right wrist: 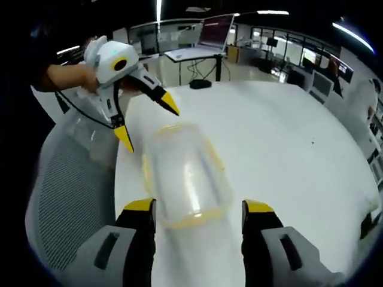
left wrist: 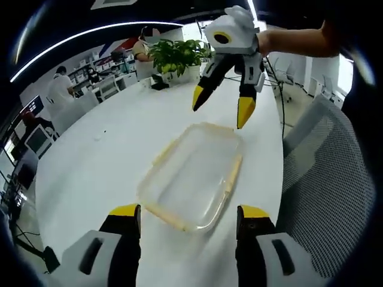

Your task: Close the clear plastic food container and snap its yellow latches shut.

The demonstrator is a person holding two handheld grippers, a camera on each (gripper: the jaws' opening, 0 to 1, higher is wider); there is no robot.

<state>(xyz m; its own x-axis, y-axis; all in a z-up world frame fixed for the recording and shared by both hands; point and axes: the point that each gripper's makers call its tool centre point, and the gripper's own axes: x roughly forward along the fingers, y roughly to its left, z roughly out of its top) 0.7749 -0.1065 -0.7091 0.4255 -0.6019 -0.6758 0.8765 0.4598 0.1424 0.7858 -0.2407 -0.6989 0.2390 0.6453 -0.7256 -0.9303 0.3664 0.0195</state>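
Observation:
A clear plastic food container [left wrist: 191,176] with pale yellow latches [left wrist: 233,172] along its edges lies flat on the white table [left wrist: 90,161], near the table's edge. Its lid appears to rest on it. My left gripper [left wrist: 189,212] stands open just before the container's near end, nothing between its yellow-tipped fingers. My right gripper [left wrist: 221,106] hangs open over the far end, held by a hand. In the right gripper view the container [right wrist: 182,173] is blurred, my right gripper [right wrist: 198,206] is open at its near end, and the left gripper [right wrist: 148,121] is open beyond it.
A grey mesh chair [left wrist: 335,179] stands close against the table edge beside the container, also seen as the chair [right wrist: 66,191]. A potted plant [left wrist: 176,57] sits at the table's far end. A small black object [right wrist: 200,84] lies on the table. People sit at desks behind.

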